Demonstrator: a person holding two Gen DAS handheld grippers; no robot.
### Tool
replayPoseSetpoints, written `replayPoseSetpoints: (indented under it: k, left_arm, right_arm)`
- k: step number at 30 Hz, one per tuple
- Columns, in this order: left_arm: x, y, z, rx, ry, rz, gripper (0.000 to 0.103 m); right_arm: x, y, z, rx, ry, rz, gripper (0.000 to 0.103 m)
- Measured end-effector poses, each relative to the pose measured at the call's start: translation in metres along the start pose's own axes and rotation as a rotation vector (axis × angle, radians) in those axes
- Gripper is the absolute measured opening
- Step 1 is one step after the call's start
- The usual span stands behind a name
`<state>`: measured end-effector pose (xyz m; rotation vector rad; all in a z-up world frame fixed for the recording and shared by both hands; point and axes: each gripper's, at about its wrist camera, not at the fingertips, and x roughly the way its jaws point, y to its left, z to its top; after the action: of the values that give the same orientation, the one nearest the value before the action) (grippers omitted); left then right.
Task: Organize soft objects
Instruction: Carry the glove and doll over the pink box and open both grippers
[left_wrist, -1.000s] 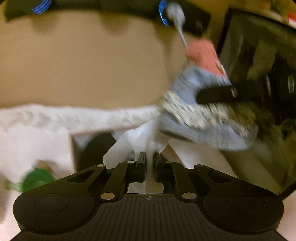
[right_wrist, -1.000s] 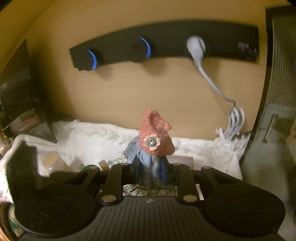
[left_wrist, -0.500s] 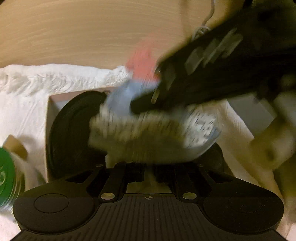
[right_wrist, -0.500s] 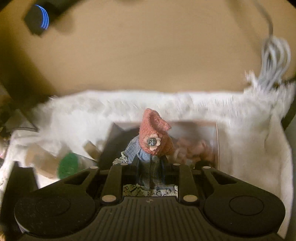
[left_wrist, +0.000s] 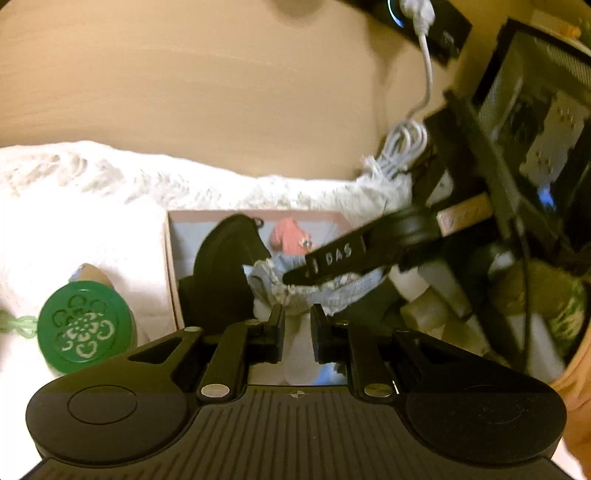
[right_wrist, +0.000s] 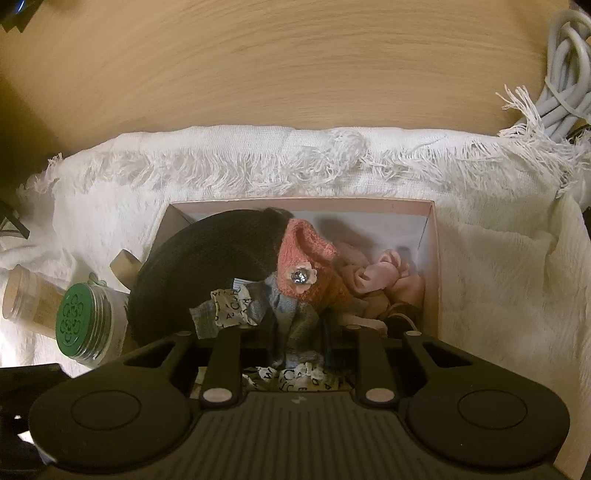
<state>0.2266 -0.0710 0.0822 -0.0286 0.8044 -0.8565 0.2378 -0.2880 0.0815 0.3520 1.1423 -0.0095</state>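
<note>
My right gripper (right_wrist: 298, 332) is shut on a bundle of blue-grey printed cloth (right_wrist: 291, 317) with a coral knitted piece (right_wrist: 303, 266) bearing a small flower. It hangs low over the open pink box (right_wrist: 436, 258). Inside the box lie a black round soft case (right_wrist: 207, 266) and a pink scrunchie (right_wrist: 384, 275). In the left wrist view the same bundle (left_wrist: 332, 291) hangs from the right gripper's finger (left_wrist: 332, 258) just ahead of my left gripper (left_wrist: 297, 317). Its jaws are opening, and white cloth (left_wrist: 295, 343) shows in the gap without being pinched.
The box stands on a white fringed towel (right_wrist: 498, 277). A green-lidded jar (right_wrist: 79, 317) and a small corked bottle (right_wrist: 22, 295) stand left of it. A coiled white cable (right_wrist: 569, 74) lies at the back right, and a black mesh rack (left_wrist: 535, 110) rises on the right.
The right gripper has dropped with the bundle from up by the wall to just over the box. The left gripper's jaws, pinched on white cloth before, have parted.
</note>
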Motion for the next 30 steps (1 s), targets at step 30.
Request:
replayPoseSetpoints:
  k: [30]
  left_arm:
    - [0.036,-0.007,0.001,0.027,0.144,0.128,0.021]
  right_arm:
    - [-0.008,0.004,-0.007,0.036,0.039,-0.052,0.022]
